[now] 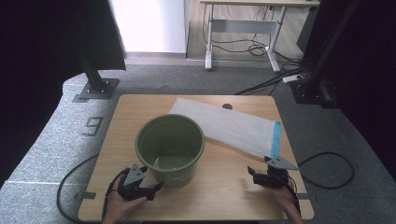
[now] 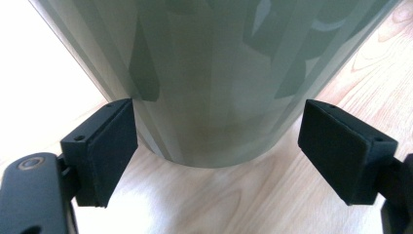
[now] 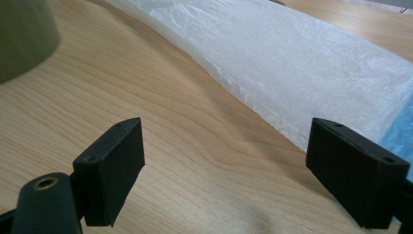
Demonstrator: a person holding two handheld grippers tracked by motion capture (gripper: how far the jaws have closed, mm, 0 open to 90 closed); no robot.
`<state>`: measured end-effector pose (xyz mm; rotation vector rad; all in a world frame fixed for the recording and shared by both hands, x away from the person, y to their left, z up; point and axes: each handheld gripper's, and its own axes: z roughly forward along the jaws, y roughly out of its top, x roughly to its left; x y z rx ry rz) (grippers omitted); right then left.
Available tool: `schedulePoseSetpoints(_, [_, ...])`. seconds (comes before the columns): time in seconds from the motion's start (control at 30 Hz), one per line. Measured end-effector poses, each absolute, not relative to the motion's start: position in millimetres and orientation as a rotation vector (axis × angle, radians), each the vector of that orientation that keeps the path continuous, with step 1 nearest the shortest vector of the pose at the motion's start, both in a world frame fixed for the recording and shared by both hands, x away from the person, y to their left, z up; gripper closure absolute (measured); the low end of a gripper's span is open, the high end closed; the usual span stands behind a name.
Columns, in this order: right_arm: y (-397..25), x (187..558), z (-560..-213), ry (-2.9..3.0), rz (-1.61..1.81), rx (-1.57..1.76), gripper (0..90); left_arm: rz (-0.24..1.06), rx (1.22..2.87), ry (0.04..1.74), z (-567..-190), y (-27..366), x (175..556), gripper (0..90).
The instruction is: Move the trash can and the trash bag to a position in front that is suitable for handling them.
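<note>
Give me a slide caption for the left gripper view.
Open left gripper faces the base of the green bucket on the wooden table, jaws spread to either side.

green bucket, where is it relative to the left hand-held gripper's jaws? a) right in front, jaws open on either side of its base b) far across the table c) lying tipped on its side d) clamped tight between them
a: in the left gripper view the green bucket stands upright just ahead of the left hand-held gripper, whose jaws are spread wide at either side of its base.

Glossy plastic bucket (image 1: pixel 170 144), wooden table (image 1: pixel 224 186)
</note>
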<state>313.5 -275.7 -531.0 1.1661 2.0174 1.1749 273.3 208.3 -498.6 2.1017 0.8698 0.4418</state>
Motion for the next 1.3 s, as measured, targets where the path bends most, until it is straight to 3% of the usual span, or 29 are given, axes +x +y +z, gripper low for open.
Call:
schedulePoseSetpoints(0.53, [-275, 308, -532, 2.020, 1.164, 1.171, 14.0, 0.394, 2.139, 0.776, -491, 148, 320, 14.9])
schedulePoseSetpoints(0.77, [-273, 308, -534, 2.038, 1.146, 1.164, 14.0, 0.430, 2.173, 0.759, -485, 127, 331, 14.8])
schedulePoseSetpoints(1.3, [-279, 306, -531, 1.982, 1.155, 1.194, 14.7, 0.479, 2.117, 0.833, -482, 170, 304, 14.7])
